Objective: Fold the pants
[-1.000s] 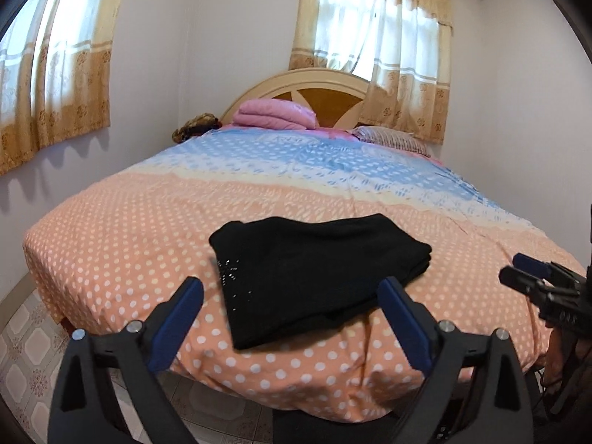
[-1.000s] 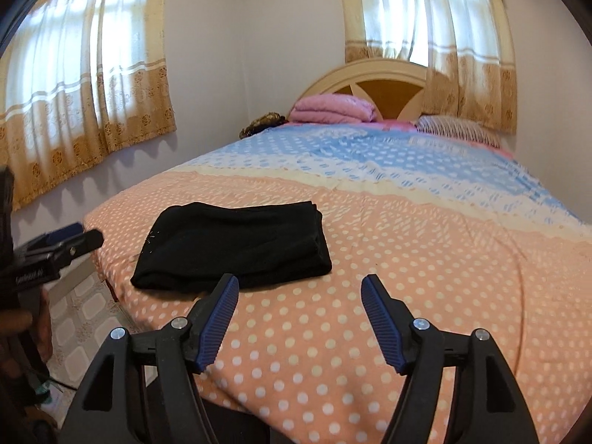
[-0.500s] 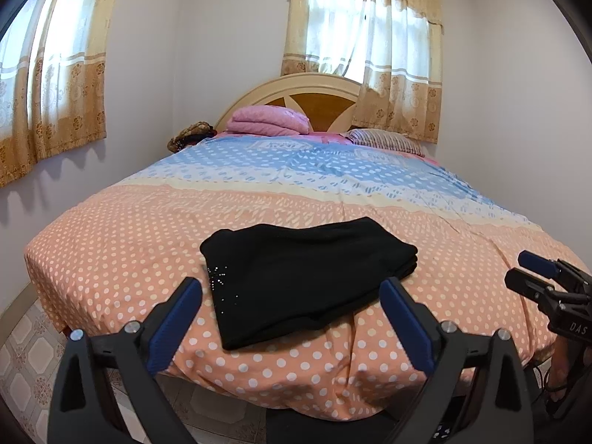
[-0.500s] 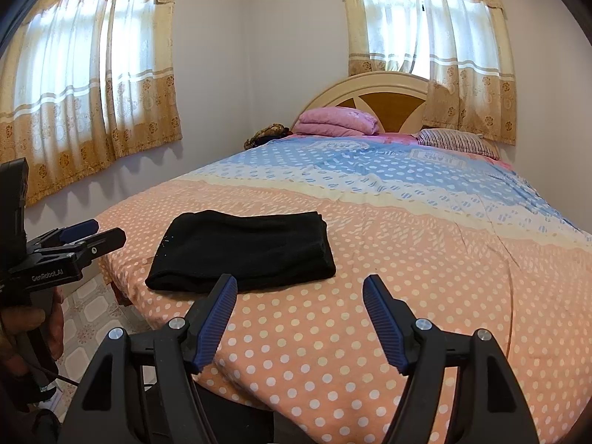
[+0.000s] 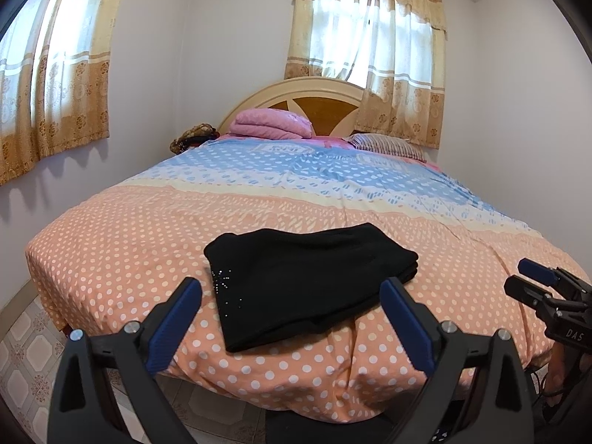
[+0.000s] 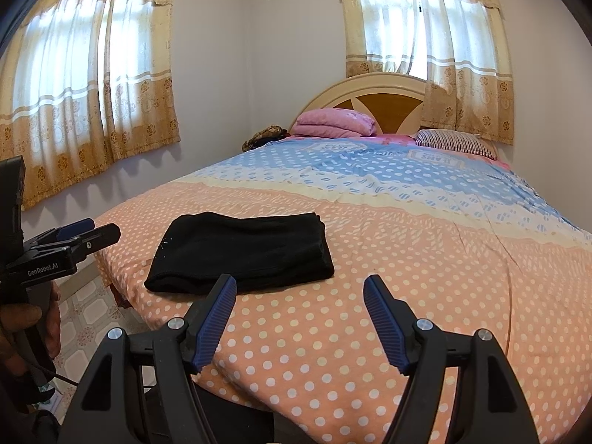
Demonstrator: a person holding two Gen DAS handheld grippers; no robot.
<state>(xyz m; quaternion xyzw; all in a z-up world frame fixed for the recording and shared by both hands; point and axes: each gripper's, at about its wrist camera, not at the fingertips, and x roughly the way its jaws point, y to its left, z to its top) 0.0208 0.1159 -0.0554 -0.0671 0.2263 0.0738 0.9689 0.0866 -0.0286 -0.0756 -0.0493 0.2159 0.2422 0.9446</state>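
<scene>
The black pants [image 5: 307,281] lie on the bed [image 5: 148,229], near its foot edge, already folded into a thick stacked rectangle; layered edges show at its 3 o'clock side in the left wrist view. The left gripper [image 5: 292,318] hangs off the foot of the bed with its jaws spread wide and nothing between them; the pants sit just beyond, at its 12 o'clock. The right gripper [image 6: 299,318] is likewise spread and empty, above bare cover, with the pants at its 10 o'clock. Neither tool touches the cloth.

Judging by the neat stack, the folding looks done or all but done. If one more fold is wanted, it would go best with each gripper taking one corner of the near edge, pinching through all layers so none slips, then carrying that edge toward 12 o'clock and laying it flush on the far edge. Lifting only slightly should keep the stack from fanning open. The beaded patch [image 5: 225,288] at the pants' 8 o'clock corner may snag, so a grip beside it seems wiser.

No containers show in either view. At the head of the bed lie a pink bundle [image 5: 273,124] and a striped pillow [image 5: 388,146].
</scene>
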